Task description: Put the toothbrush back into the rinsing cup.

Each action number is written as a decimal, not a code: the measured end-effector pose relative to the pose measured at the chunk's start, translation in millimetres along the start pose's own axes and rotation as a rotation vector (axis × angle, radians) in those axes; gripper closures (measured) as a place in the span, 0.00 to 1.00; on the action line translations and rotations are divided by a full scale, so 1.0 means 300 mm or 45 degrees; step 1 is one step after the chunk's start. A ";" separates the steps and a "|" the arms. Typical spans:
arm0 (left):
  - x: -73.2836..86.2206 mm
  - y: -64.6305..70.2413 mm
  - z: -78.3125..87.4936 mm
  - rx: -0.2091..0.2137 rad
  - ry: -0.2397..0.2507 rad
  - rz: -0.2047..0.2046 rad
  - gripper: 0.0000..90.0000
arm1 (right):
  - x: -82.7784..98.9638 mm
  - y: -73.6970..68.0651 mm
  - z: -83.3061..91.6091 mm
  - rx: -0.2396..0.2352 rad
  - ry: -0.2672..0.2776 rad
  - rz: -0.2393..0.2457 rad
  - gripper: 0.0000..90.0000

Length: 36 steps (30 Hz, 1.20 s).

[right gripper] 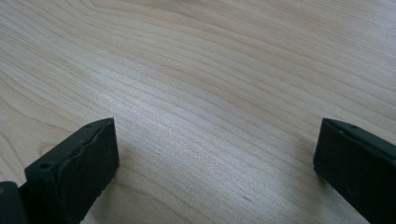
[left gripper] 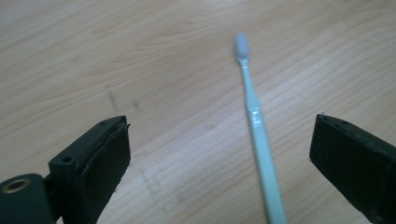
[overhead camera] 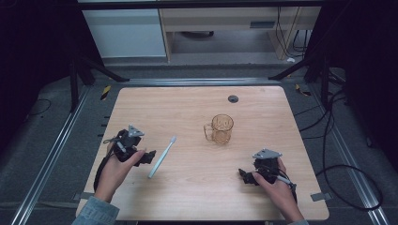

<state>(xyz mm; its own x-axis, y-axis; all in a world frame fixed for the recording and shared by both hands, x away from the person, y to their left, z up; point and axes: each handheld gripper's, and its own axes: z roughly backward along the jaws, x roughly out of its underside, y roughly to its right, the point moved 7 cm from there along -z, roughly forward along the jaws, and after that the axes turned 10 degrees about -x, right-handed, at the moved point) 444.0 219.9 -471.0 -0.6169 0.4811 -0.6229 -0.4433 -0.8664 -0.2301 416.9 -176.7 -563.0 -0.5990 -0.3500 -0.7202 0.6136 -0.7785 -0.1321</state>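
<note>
1. Left gripper (left gripper: 219,158): jaws spread wide, straddling the toothbrush (left gripper: 257,135) handle, nothing pinched yet.
2. Toothbrush lies flat on the table (overhead camera: 197,192), left of the cup (overhead camera: 221,129). Likely light, stiff, slick plastic; grab mid-handle, clear of the bristles.
3. Right gripper (right gripper: 215,163): jaws spread, empty, below-right of cup.

Toothbrush (overhead camera: 162,157) on table (overhead camera: 197,197), left of mug (overhead camera: 220,129).

Right claw (right gripper: 217,158): jaws spread wide, nothing between them. Below is bare light-wood desk (right gripper: 210,70), grain running diagonally. Both black pads sit low in the view.
</note>
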 end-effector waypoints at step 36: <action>-0.119 0.168 -0.140 0.200 -0.381 -0.235 0.20 | -0.006 0.008 -0.007 0.019 0.008 0.000 0.01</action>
<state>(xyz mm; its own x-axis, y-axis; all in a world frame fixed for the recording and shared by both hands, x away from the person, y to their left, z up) 470.9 153.4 -491.7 -0.6694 0.6653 -0.3307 -0.6447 -0.7413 -0.1864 420.4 -176.8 -563.3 -0.5956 -0.3467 -0.7246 0.6060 -0.7861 -0.1220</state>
